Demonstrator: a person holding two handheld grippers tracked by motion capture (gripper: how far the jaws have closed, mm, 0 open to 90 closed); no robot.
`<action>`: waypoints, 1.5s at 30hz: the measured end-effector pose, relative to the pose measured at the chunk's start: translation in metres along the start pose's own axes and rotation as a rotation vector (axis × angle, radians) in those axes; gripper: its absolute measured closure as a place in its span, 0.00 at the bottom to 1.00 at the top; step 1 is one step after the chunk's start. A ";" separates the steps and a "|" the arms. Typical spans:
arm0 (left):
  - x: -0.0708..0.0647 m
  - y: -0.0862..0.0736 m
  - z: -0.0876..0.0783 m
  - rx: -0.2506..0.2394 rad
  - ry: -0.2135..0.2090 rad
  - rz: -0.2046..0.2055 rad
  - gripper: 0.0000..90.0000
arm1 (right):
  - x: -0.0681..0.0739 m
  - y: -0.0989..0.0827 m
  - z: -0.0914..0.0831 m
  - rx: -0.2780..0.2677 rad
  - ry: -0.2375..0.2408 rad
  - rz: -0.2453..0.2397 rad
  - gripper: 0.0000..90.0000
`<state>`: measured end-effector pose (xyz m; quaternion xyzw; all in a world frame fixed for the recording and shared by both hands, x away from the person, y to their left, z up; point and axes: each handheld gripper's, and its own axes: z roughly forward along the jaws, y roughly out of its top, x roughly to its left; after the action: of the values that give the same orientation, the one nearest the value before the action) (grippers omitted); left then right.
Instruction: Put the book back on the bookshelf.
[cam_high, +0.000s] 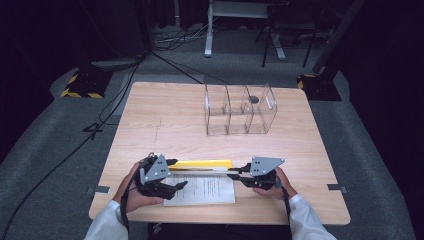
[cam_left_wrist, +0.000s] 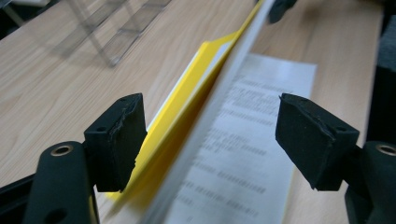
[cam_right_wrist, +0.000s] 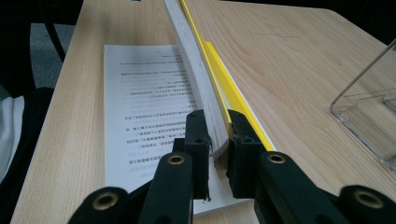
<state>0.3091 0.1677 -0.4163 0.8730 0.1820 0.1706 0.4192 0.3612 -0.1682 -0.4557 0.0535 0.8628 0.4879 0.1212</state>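
A pale wood-grain worktop (cam_high: 165, 120) carries a clear, hard-walled plastic organiser (cam_high: 240, 110) with upright dividers, standing near the far edge, right of the middle. Close to the near edge lies a flat white sheet of printed paper (cam_high: 202, 190) covered in lines of small text. Just beyond it, running parallel to the near edge, is a thin yellow folder (cam_high: 202, 164) with a stiff whitish-grey cover sheet raised on edge beside it.

The right gripper (cam_right_wrist: 217, 140), with black padded jaws and brass-coloured pivots, is clamped on the right-hand end of the yellow folder; its pads press the raised grey sheet and the yellow leaf together, with the printed paper lying flat beneath on one side. In the high view this right gripper (cam_high: 240, 172) sits at the folder's right end, a hand behind it.

The left gripper (cam_left_wrist: 210, 140) stands wide apart, released. The edge of the folder runs up between its two black foam pads (cam_left_wrist: 119, 140), which are worn at the corners; whether the near pad brushes the yellow leaf cannot be told, and the other is well clear. In the high view the left gripper (cam_high: 172, 175) is at the folder's left end.
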 end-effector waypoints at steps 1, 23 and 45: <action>-0.004 0.005 0.004 -0.011 -0.002 -0.005 0.28 | 0.000 0.000 0.000 0.001 -0.001 0.001 0.90; -0.019 0.018 0.047 0.202 0.056 -0.019 0.69 | 0.013 0.017 0.007 0.032 0.007 -0.031 0.90; -0.021 0.013 0.047 0.201 0.060 0.062 0.86 | 0.018 0.029 0.010 0.015 -0.007 0.000 0.84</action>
<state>0.3146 0.1188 -0.4368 0.9103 0.1837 0.1906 0.3182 0.3454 -0.1415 -0.4386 0.0562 0.8660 0.4812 0.1237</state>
